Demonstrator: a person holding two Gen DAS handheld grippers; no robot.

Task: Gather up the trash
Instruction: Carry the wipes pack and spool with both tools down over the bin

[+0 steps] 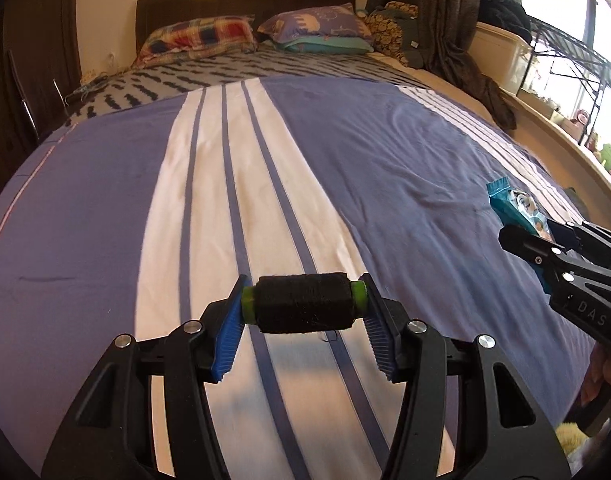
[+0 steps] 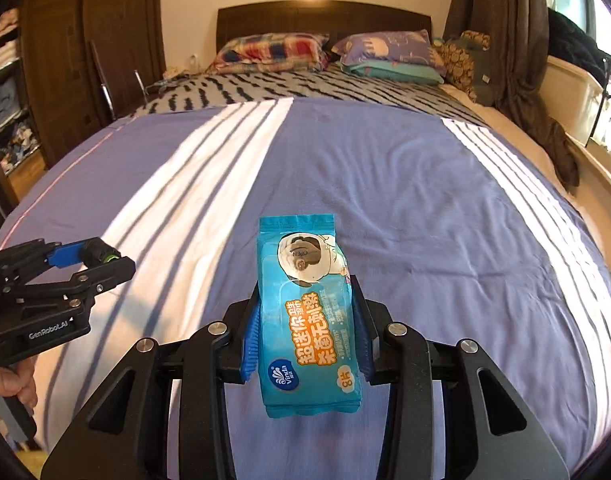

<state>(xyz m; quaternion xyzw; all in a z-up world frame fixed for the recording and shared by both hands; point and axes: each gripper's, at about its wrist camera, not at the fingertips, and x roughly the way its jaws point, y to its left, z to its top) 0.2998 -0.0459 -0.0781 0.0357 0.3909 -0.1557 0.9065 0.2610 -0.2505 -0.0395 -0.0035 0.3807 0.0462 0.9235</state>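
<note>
**Two grippers, two finds, both held above the bed**

Your left gripper is clamped on a spool of black thread with green ends, the blue pads pressing on either end so the spool lies crosswise between them, lifted over the white band of the bedspread. Your right gripper is closed on a blue wet-wipe pack, pinched at its long sides with the printed face up and its top edge pointing toward the headboard; the pack is raised off the bedspread, over the purple stretch right of the white band.

Seen from the left wrist, the right gripper enters from the bed's window side with the pack's end poking past its fingers. Seen from the right wrist, the left gripper sits over the bed's left edge, your hand wrapped around its handle.

Farther up the bed, the purple-and-white bedspread gives way to a grey patterned sheet. Beyond it, against the headboard, lie a plaid pillow and a purple pillow. A brown curtain hangs to the headboard's right.
</note>
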